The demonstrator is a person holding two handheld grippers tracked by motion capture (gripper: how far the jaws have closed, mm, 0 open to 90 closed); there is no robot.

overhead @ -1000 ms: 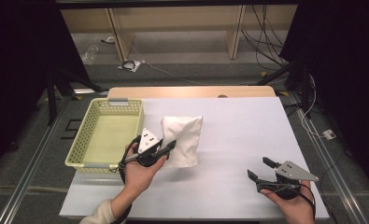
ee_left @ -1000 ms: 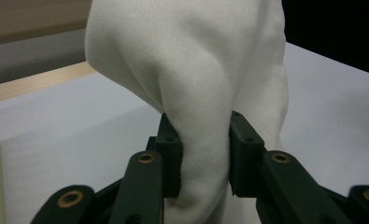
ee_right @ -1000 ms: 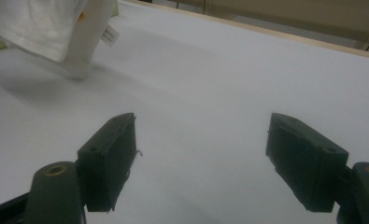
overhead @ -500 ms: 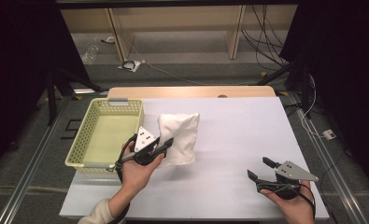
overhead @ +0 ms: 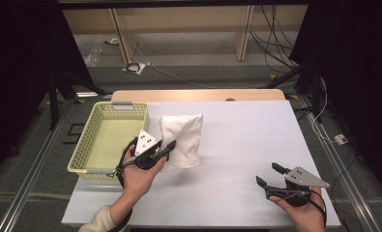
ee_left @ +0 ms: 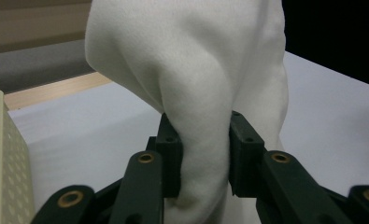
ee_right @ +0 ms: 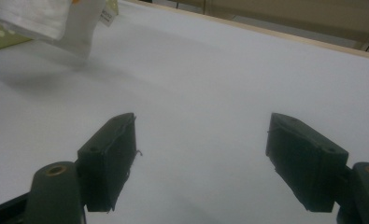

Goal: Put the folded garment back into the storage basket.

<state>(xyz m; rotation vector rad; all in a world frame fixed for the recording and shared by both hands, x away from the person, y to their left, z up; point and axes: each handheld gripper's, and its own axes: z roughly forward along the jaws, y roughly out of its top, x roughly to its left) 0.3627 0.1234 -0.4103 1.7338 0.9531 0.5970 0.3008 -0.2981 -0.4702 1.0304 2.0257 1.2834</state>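
Observation:
A white stuffed pillow (overhead: 183,135) hangs at the left of the white table, its near edge pinched by my left gripper (overhead: 165,150). In the left gripper view the two black pads squeeze a fold of the pillow (ee_left: 191,60) between them, so the left gripper (ee_left: 203,135) is shut on it. From the right gripper view the pillow (ee_right: 56,18) floats just off the table with a shadow under it. My right gripper (overhead: 268,174) rests at the front right, jaws wide apart with nothing between them (ee_right: 201,140).
A pale yellow perforated basket (overhead: 82,145) stands at the table's left edge, right beside the pillow and my left hand; its wall (ee_left: 0,154) is close to the left jaw. The table's wooden far edge (overhead: 198,94) runs behind. Dark floor and cables lie beyond.
The left gripper has drifted slightly left toward the basket with the pillow in it. The right gripper has stayed where it was.

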